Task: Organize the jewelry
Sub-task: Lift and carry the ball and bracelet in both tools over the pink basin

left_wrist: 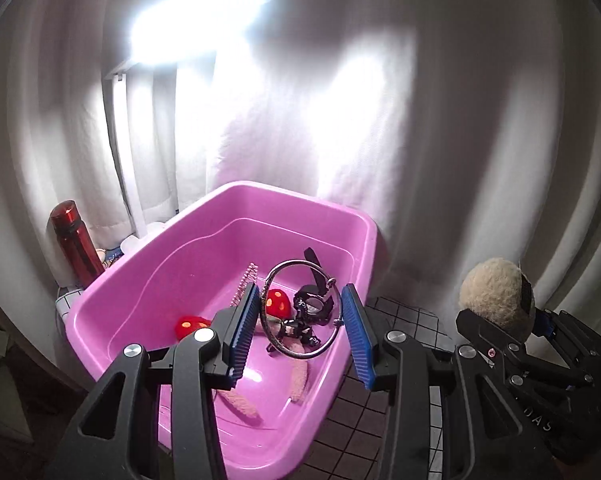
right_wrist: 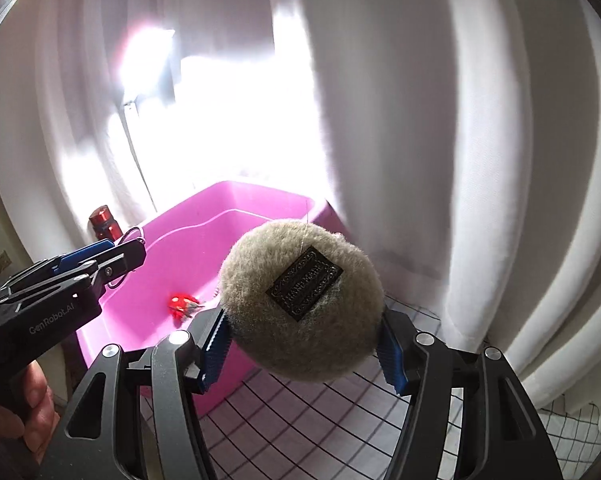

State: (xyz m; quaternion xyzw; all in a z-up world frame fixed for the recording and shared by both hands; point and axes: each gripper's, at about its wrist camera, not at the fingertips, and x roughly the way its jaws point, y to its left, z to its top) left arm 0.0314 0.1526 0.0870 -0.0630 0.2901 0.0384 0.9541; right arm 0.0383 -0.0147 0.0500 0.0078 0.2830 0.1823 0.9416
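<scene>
Grippers both raised above pink tub [left_wrist: 148, 276]. Left gripper [left_wrist: 302, 330] clamps a metal ring [left_wrist: 300, 308] with dark trinkets dangling, between its pads. Right gripper [right_wrist: 302, 346], at its 3 o'clock, grasps a fuzzy beige pouch [right_wrist: 300, 300]. Red bottle [left_wrist: 76, 246] stands at the tub's 10 o'clock.

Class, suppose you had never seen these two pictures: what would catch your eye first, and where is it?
First, the fuzzy beige ball with a dark label, gripped in the right gripper over the checked cloth. Next, the pink tub by the white curtain, and the metal ring between the left gripper's fingers.
</scene>
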